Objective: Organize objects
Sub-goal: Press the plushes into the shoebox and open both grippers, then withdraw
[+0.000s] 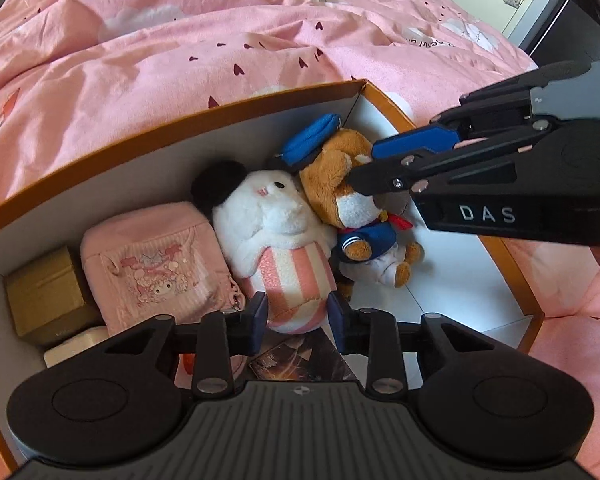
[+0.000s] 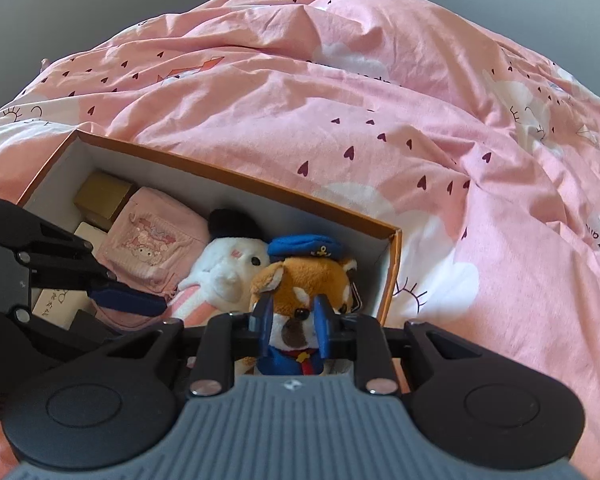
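Right gripper [image 2: 292,326] clamped on fox toy's [image 2: 300,280] face, lower centre; left gripper [image 1: 298,317] straddling striped plush [image 1: 276,240], grip unclear; risks dragging neighbours.

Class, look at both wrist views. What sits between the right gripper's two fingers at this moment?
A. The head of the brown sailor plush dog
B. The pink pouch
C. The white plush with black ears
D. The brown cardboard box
A: in the right wrist view the right gripper has its blue fingers on either side of the face of the brown sailor plush dog, inside the orange-rimmed box.
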A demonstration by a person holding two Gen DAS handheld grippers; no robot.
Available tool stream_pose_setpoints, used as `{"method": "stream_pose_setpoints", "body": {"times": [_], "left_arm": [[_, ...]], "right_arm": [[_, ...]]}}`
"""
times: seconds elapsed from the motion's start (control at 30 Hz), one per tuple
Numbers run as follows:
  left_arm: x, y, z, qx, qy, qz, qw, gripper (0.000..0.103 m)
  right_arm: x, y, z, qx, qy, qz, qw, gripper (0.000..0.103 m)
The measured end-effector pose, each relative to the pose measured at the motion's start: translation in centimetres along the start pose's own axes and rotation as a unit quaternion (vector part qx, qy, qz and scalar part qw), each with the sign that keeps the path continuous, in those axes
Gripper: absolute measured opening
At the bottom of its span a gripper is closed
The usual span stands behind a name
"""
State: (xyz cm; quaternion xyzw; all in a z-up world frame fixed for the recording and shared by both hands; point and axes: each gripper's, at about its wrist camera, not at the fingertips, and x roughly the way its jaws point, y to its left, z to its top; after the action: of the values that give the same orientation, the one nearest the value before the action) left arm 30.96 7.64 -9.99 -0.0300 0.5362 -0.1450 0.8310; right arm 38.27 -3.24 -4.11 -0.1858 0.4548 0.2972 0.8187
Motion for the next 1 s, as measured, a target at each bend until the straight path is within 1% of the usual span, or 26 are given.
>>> {"method": "stream_pose_setpoints", "body": {"times": [0.1,0.2,0.3,0.43,0.53,0.63,0.67,0.73,0.77,0.83,1.0], "left_arm": [[0.7,-0.1,-0.2,-0.01,0.0,0.001,1.0,0.035],[0.8,0.2,0.0,-0.017,0.003,-0.002,0.9998,0.035],[1.0,0.3,0.1,-0.018,0.007,-0.002,0.9998,0.036],[1.1,0.1,0.1,-0.016,0.006,-0.001,0.9999,0.036],[1.3,0.3,-0.1,-0.015,0.006,-0.003,0.9999,0.036],[1.9,0.4,0.0,-0.02,0.009,-0.007,0.9997,0.036],[2.1,0.3,0.1,-0.022,0.01,-0.008,0.9997,0.036],[2.3,0.2,0.2,-0.022,0.01,-0.008,0.9997,0.036],[2.3,0.1,0.2,-0.021,0.01,-0.006,0.9997,0.036],[2.2,0.2,0.1,-0.021,0.01,-0.007,0.9997,0.035],[2.0,0.3,0.3,-0.022,0.009,-0.005,0.9997,0.034]], "right_arm": [[0.7,0.0,0.3,-0.003,0.001,-0.008,1.0,0.024],[1.3,0.3,0.6,-0.019,0.0,-0.018,1.0,0.024],[1.8,0.9,1.0,-0.037,0.008,-0.034,0.999,0.024],[2.3,1.1,1.7,-0.021,0.032,-0.051,0.998,0.024],[1.7,1.1,1.7,-0.014,0.033,-0.053,0.998,0.024],[0.7,1.3,1.7,-0.012,0.02,-0.051,0.998,0.031],[0.6,1.5,1.7,-0.015,0.018,-0.043,0.999,0.037],[0.8,2.0,1.8,-0.023,0.02,-0.038,0.999,0.035],[1.2,2.1,1.9,-0.024,0.023,-0.043,0.998,0.035],[1.9,2.2,2.1,-0.025,0.029,-0.068,0.997,0.034],[2.4,2.1,2.1,-0.036,0.048,-0.084,0.995,0.032]]}}
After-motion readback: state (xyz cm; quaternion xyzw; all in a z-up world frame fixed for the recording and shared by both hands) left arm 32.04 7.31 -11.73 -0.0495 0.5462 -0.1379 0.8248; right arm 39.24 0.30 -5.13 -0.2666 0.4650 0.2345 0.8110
